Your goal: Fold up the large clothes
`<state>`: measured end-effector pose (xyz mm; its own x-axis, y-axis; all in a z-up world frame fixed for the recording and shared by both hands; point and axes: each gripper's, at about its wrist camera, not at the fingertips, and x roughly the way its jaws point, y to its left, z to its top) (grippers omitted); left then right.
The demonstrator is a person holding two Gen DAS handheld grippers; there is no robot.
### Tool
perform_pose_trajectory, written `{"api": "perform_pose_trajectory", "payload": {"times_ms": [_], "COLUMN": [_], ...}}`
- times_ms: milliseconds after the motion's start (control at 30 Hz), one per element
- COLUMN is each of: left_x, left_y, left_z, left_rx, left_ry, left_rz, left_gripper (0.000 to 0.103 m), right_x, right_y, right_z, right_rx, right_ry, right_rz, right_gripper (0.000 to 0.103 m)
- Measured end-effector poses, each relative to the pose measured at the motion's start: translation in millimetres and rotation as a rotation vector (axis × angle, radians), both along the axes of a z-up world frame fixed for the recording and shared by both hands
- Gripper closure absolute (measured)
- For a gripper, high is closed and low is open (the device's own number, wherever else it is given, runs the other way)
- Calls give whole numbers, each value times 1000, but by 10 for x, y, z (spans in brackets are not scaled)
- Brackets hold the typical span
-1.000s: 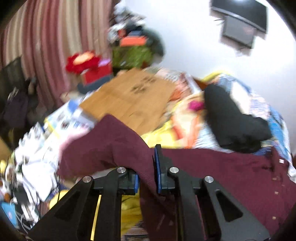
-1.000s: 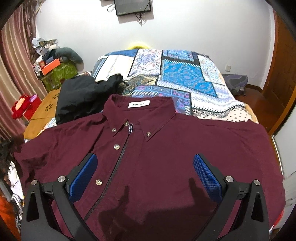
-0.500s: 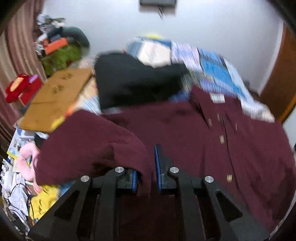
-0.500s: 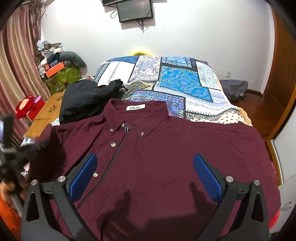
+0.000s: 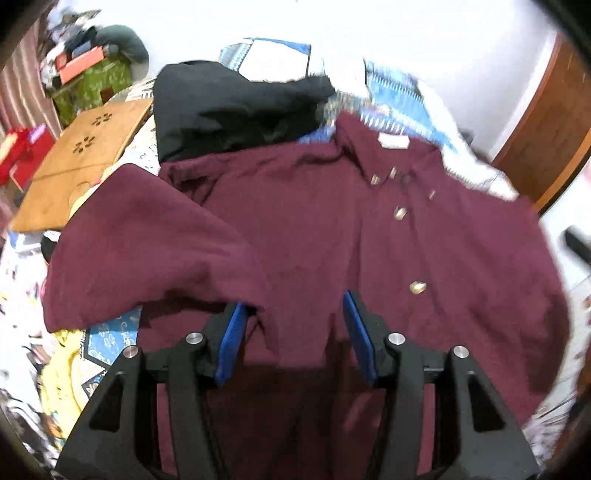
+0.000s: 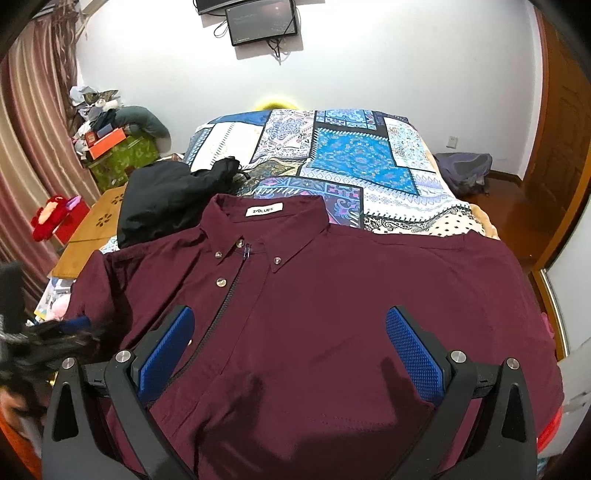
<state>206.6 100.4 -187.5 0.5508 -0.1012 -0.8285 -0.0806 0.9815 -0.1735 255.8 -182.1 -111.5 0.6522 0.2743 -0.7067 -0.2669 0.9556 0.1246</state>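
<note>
Left gripper (image 5: 291,338) fingers opening around maroon shirt (image 6: 332,295) sleeve (image 5: 147,251), unclamped; right gripper (image 6: 290,354) wide; collar label legible only from right wrist

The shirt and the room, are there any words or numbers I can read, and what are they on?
"ZOLUES", as best it reads: on the white collar label of the maroon shirt; the second letter is unclear.
In the left wrist view the same label is too blurred to read.
Orange box on the pile by the curtain: any print is too small to read.
Wall screen: no readable text.
</note>
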Motion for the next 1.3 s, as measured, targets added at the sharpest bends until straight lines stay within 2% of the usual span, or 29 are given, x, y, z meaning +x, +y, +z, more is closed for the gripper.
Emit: {"api": "perform_pose_trajectory", "payload": {"times_ms": [67,133,200,300,433,533,767,900,1033,1100,1133,1167,1233,1300], "left_x": [-101,-120,-221,-291,-376,-456,-463,-448,-374,-311,-282,-242,-185,-131], "left_y": [228,345,620,1032,1537,1840,2112,2222,2291,2295,2292,2264,2206,2127], "left_z": [151,221,298,306,74,-223,-849,-1091,-1165,-1154,-1139,-1093,-1009,-886], "left_rx": [-80,-117,-167,-185,-239,-350,-521,-622,-636,-608,-580,-522,-410,-299], "left_ry": [-35,-70,-109,-125,-82,-38,59,70,51,43,40,36,28,9], "left_rz": [38,99,168,278,415,490,559,633,672,685,690,698,698,671], "left_gripper": [49,41,40,40,40,40,40,40,40,40,43,47,70,81], "right_x": [-15,-19,-19,-18,-23,-15,32,44,54,52,51,46,37,32], "right_y": [13,42,81,138,223,282,383,416,432,423,421,415,392,353], "right_z": [3,4,1,-14,-29,-49,-98,-112,-125,-125,-122,-115,-100,-79], "right_rx": [-6,-12,-18,-29,-50,-72,-110,-116,-126,-126,-126,-126,-122,-118], "right_ry": [-2,-3,-3,1,2,4,17,23,30,31,31,31,27,22], "right_rz": [2,6,11,18,24,27,22,18,16,15,14,14,11,6], "right_gripper": [0,0,0,0,0,0,0,0,0,0,0,0,0,0]}}
